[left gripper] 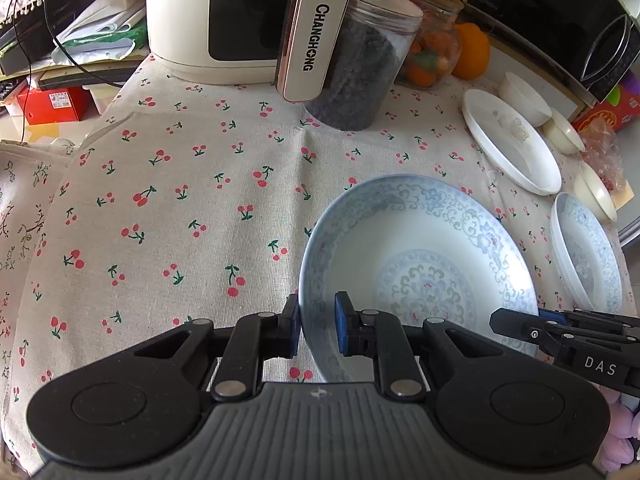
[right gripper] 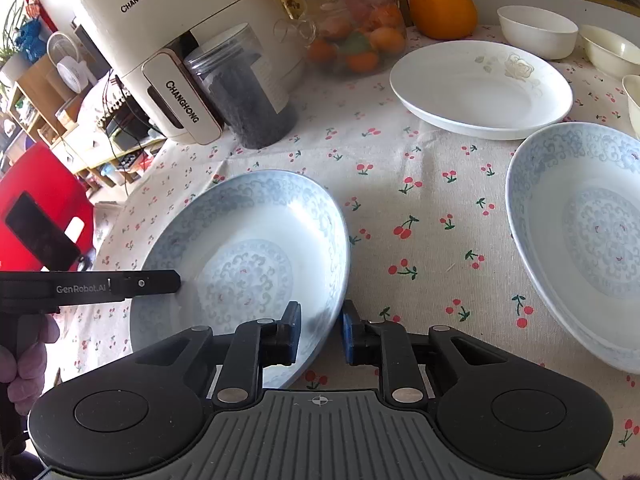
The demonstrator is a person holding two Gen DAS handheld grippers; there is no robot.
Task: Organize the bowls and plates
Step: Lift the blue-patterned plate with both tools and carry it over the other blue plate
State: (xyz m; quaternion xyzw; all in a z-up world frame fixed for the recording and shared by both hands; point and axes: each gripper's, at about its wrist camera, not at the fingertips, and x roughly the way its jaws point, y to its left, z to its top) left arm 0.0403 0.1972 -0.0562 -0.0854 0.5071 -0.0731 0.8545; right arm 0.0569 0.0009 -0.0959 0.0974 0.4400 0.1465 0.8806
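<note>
A blue-patterned deep plate lies on the cherry tablecloth. My left gripper straddles its left rim, jaws on either side with a gap; its finger shows in the right wrist view. My right gripper straddles the plate's right rim, jaws also slightly apart; it shows in the left wrist view. A second blue-patterned plate lies to the right. A white plate lies farther back. Small white bowls stand behind it.
A Changhong air fryer and a clear jar of dark contents stand at the back. A jar of fruit and an orange sit near the wall. The table's left edge drops off.
</note>
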